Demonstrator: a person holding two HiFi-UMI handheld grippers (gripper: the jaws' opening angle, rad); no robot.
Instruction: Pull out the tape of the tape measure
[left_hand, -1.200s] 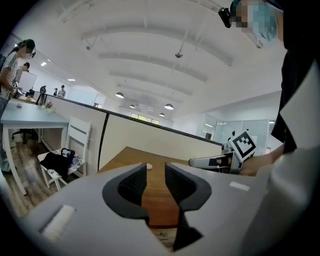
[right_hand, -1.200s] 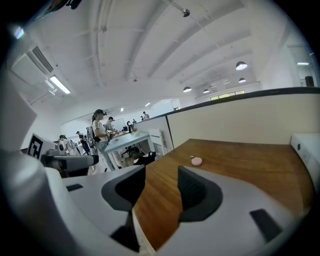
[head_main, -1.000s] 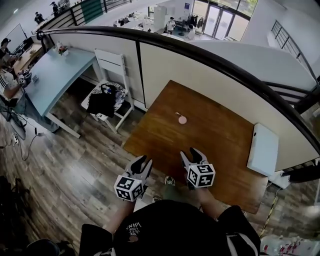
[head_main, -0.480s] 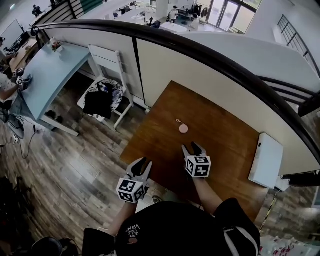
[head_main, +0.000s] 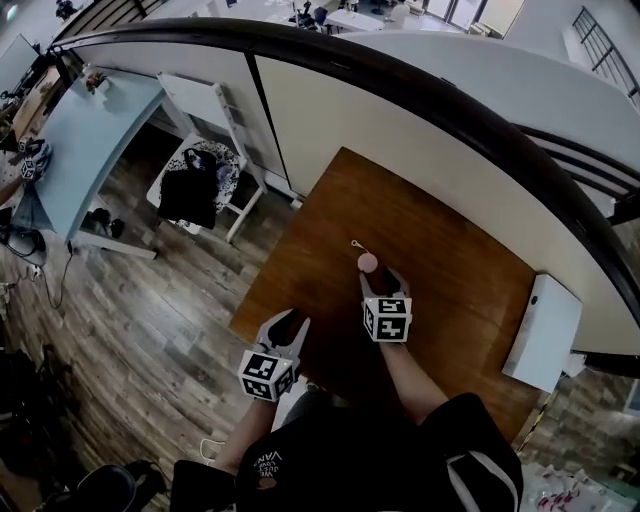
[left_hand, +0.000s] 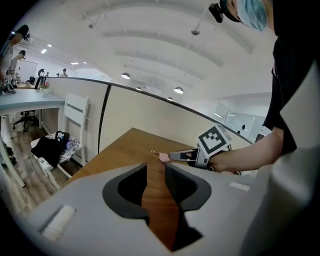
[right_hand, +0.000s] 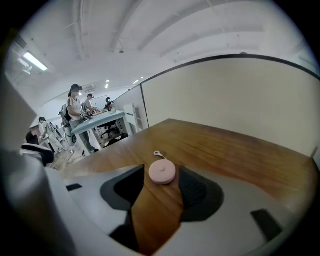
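Two grippers | left gripper (head_main: 290, 325): jaws part-spread, empty, over worktop (head_main: 450, 240) near edge, farther off | right gripper (head_main: 374, 282): nearer, jaws opening, pink tape measure (head_main: 368, 262) mid-worktop between their tips, unpinched | pull tab (head_main: 355, 243): points toward far edge

- A black short-sleeved T-shirt (head_main: 380, 450) with white lettering (head_main: 264, 460) below the back of the collar and a white stripe (head_main: 466, 492) on the right sleeve; the forearms are bare.
- The left tongs (head_main: 291, 320) have a light grey moulded body with dark, ribbed jaw linings.
- The right tongs (head_main: 380, 274) are the same grey and dark build. Their jaws are opening, with the pink tape measure (head_main: 367, 262) between the tips.
- Each carries a marker cube (head_main: 267, 374), white with black square patterns on its faces.
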